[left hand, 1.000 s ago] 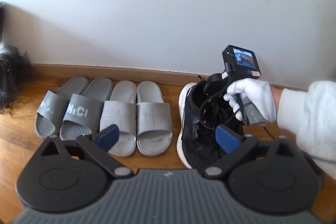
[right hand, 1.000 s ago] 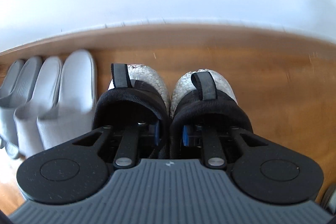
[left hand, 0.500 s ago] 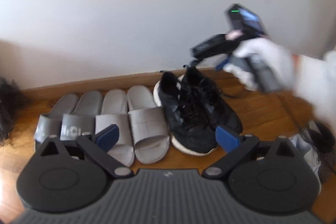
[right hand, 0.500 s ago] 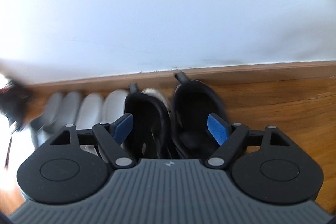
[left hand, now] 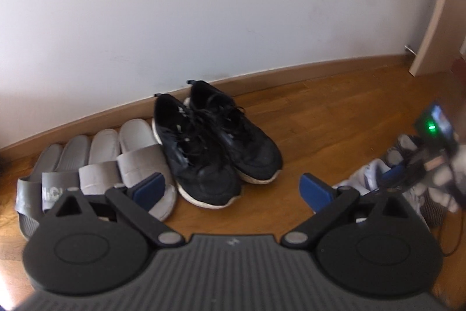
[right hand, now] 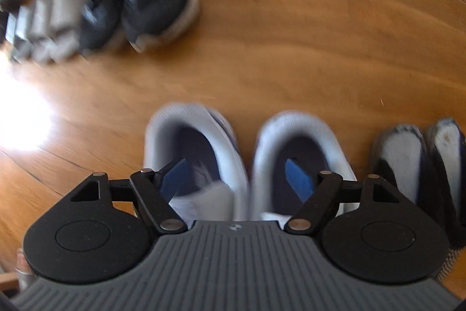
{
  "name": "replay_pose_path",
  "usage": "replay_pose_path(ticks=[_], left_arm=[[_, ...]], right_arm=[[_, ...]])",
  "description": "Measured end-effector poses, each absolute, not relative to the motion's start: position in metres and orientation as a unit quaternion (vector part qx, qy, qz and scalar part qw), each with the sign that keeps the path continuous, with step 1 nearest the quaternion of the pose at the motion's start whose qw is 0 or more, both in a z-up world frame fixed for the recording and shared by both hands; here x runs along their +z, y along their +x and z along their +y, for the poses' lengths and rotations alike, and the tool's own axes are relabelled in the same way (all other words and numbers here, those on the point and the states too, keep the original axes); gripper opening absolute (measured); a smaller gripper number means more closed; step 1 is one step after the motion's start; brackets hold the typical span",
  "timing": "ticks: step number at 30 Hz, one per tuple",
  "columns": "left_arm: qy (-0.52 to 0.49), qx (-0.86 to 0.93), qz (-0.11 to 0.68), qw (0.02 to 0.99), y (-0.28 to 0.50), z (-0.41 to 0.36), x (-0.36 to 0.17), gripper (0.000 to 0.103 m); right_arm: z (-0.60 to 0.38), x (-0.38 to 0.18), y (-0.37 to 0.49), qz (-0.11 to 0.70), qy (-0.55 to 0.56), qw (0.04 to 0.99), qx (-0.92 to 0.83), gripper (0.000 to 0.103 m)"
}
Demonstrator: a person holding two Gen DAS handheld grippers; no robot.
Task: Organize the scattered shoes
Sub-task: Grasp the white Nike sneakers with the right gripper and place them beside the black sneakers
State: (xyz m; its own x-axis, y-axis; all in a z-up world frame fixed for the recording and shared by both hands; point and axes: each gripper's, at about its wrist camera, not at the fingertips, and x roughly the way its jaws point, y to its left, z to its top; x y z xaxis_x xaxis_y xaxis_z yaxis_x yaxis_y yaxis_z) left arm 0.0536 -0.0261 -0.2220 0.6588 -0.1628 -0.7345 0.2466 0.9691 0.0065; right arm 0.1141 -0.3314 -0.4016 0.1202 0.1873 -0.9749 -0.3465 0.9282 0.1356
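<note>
Glossy wood floor (left hand: 335, 118); matt black mesh-cloth sneakers (left hand: 215, 147); rubbery grey slides (left hand: 96, 165).

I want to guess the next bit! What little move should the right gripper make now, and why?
Probably close the right gripper on the white sneakers. Its jaws, already closing, have one finger in each shoe opening, around the two touching inner walls. The black sneakers already sit by the wall, so this pair seems next.
</note>
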Motion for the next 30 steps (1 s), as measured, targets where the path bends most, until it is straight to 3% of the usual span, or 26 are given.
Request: replay_pose_path(ticks=[1,6,18,30], left_arm=[[0.055,-0.118,0.398,0.908,0.052,-0.029,-0.222,0.1],[0.037,-0.1,0.4,0.91,0.056,-0.026,-0.217,0.1],[0.041,-0.099,0.401,0.91,0.059,-0.02,-0.217,0.1],[0.066,-0.076,0.389,0.916,0.081,-0.051,-0.182,0.102]], right_arm=[[-0.328,-0.412,0.119,0.637,-0.071,0.746,0.18,0.051],[-0.336,-0.415,0.13,0.652,-0.047,0.743,0.143,0.035],[-0.335,-0.403,0.255,0.572,-0.018,0.816,0.083,0.034],[-0.25,-0.41,0.361,0.534,-0.032,0.837,0.118,0.035]])
